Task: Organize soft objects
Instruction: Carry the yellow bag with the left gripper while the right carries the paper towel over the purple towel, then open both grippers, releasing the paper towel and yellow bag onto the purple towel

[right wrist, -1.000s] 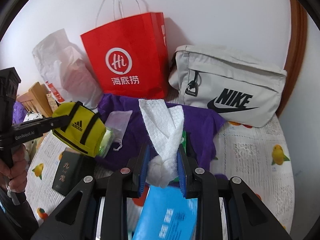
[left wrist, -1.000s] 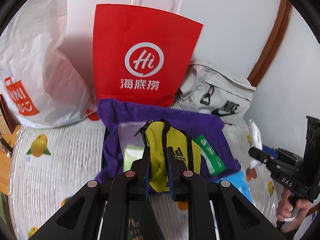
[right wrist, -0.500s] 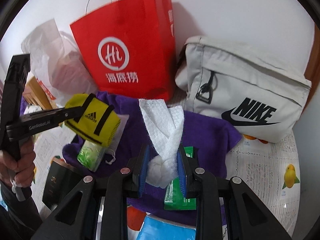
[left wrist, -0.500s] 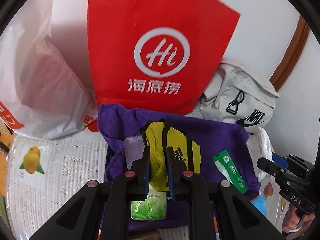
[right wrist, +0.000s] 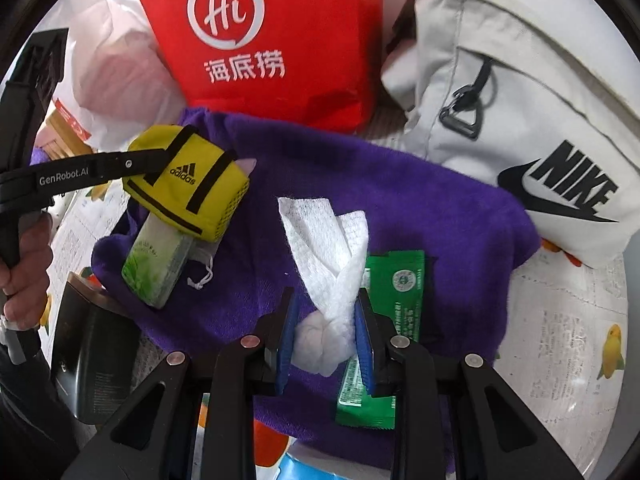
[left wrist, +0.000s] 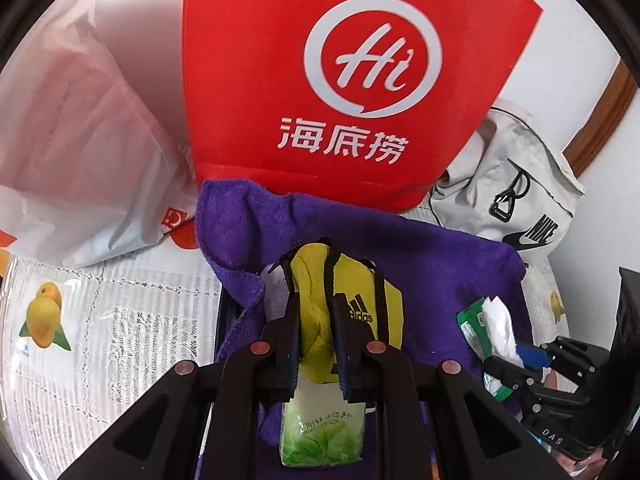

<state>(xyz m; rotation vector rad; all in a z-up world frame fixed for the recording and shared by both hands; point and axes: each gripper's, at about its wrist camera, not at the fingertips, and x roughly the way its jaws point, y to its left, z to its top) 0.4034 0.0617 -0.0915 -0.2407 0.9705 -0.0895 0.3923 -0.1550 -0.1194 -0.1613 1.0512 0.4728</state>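
Gripping a yellow pouch (left wrist: 316, 320), the left tool (left wrist: 316, 332) hangs over the purple towel (left wrist: 432, 272); the right tool (right wrist: 325, 332) clamps white gauze (right wrist: 328, 264).

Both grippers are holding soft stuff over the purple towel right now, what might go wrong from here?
1. The left gripper pinches only a fold of the yellow Adidas pouch; it may slip out.
2. That pouch hangs right above the green tissue pack, so setting it down could knock or cover the pack.
3. The white cloth in the right gripper droops loosely over the green sachet and could drag it.
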